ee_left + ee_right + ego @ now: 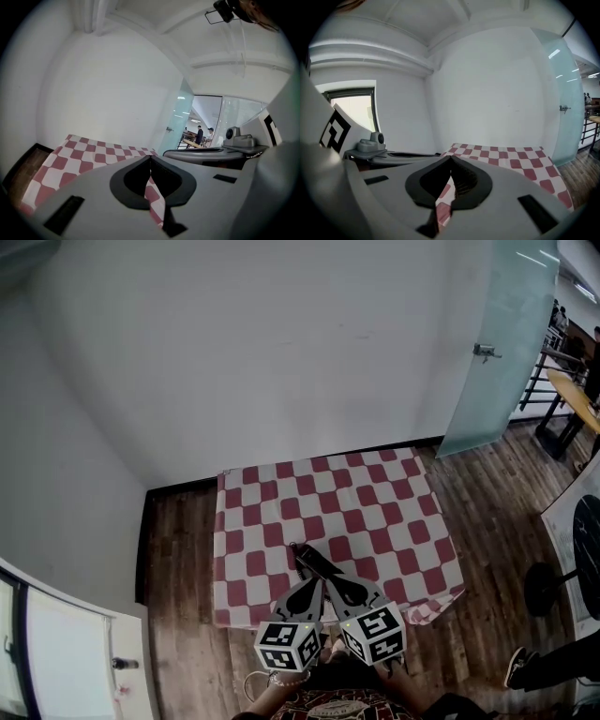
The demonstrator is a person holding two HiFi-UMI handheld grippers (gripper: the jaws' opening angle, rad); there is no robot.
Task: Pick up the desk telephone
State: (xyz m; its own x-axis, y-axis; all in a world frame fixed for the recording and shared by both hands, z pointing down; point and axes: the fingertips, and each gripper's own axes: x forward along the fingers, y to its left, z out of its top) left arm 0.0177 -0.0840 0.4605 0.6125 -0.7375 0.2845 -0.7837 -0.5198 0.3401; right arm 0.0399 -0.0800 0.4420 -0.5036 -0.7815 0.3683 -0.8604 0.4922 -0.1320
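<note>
Desk telephone is showing in none of the three views, so where it is sitting, which way it is pointing and how its long axis is running cannot be told. At the far left a white-framed window (56, 652) is letting in light, and a strip of wooden floor (178, 549) is running beside it. A worktop (246, 521) draped in a red-and-white checked cloth is standing close against the white wall (281, 352). Over its near edge the left claw (150, 156) is hovering with its jaws pressed together at the tips and gripping nothing; only checked cloth is showing through the slit behind them. Just beside it the right claw (450, 156) is hanging the same way, jaws closed and holding nothing, pointing across the cloth toward the wall. To the right a frosted glass door (497, 343) is standing at the wall's end. Near it a black stool base (544, 589) is sitting on the floor, with a person's shoe (518, 667) resting close by.
</note>
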